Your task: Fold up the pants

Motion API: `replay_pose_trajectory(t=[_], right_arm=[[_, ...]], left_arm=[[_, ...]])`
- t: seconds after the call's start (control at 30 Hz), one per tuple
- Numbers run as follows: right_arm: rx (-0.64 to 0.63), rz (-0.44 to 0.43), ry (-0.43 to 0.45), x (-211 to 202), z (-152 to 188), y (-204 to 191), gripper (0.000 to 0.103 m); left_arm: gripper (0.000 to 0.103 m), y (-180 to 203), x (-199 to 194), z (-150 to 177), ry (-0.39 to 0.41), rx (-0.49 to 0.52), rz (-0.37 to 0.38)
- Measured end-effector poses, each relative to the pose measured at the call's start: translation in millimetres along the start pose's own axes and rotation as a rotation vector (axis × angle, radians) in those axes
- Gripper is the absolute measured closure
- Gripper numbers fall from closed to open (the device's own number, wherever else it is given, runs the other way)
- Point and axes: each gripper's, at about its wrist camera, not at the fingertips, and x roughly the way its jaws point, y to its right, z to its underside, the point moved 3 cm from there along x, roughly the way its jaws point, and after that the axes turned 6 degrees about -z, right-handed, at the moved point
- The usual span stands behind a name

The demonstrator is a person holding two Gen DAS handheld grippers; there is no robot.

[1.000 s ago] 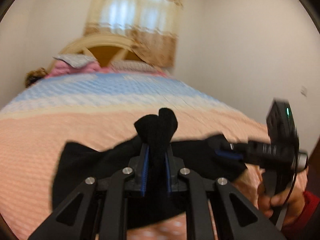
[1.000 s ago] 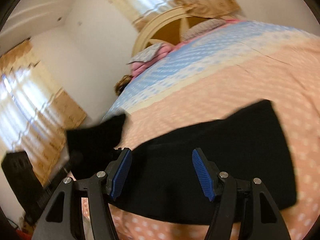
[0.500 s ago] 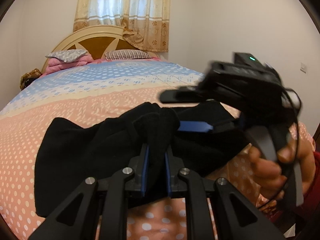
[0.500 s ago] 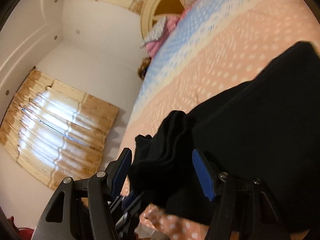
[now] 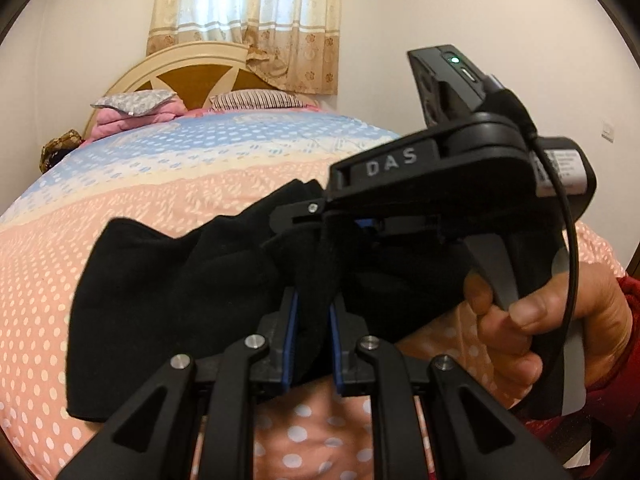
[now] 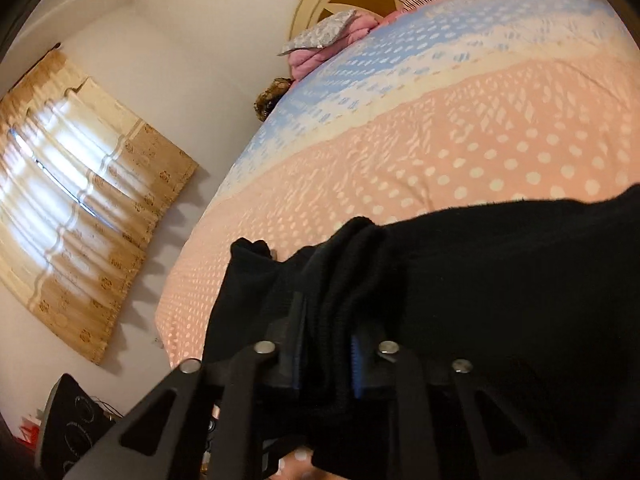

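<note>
Left tongs (image 5: 311,320) clamp bunched black pants (image 5: 168,300) near bed's (image 5: 200,188) foot edge; right tongs (image 6: 326,344) pinch same bunch alongside. Judgement: keep both grips firm, pull apart evenly, lay fold flat toward headboard (image 5: 188,68).

In the left wrist view, the pants (image 5: 168,292) cover the blue pads of the left claw (image 5: 312,316) along most of their length; only thin inner edges show. The right claw (image 5: 340,220) crosses in front of the bed (image 5: 120,184), and its tips are buried in black cloth, so the pad contact is not visible. The hand (image 5: 560,320) is cut off by the right edge.

In the right wrist view, the pants (image 6: 500,280) run off the right and bottom edges. Cloth hides the right claw (image 6: 326,344) pads except narrow blue strips. The dark object (image 6: 68,420) at lower left cannot be identified.
</note>
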Motion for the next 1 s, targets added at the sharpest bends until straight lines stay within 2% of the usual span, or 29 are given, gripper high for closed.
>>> replay_pose_trajectory(t=[0.1, 0.27, 0.4, 0.53, 0.77, 1.0], right_arm=[[-0.053, -0.004, 0.027, -17.1, -3.6, -5.9, 0.087], [-0.111, 0.001, 0.085, -68.2, -15.2, -8.1, 0.087], [-0.112, 0.044, 0.113, -113.1, -17.8, 9.4, 0.087], [-0.101, 0.100, 0.121, -144.2, -17.3, 37.7, 0.087], [-0.052, 0.129, 0.098, -152.8, -12.1, 84.9, 0.087], [-0.032, 0.145, 0.086, -144.6, -3.8, 105.4, 0.087]], left_arm=[[0.088, 7.6, -4.4, -12.7, 0.030, 0.008, 0.018], [0.088, 40.4, -5.5, -33.5, 0.065, 0.050, 0.109], [0.088, 78.5, 1.1, -44.4, 0.069, 0.100, 0.192], [0.088, 107.8, 16.5, -43.8, 0.045, 0.128, 0.233], [0.088, 124.5, 40.2, -37.6, -0.016, 0.139, 0.227], [0.085, 125.4, 46.2, -26.2, -0.040, 0.154, 0.221]])
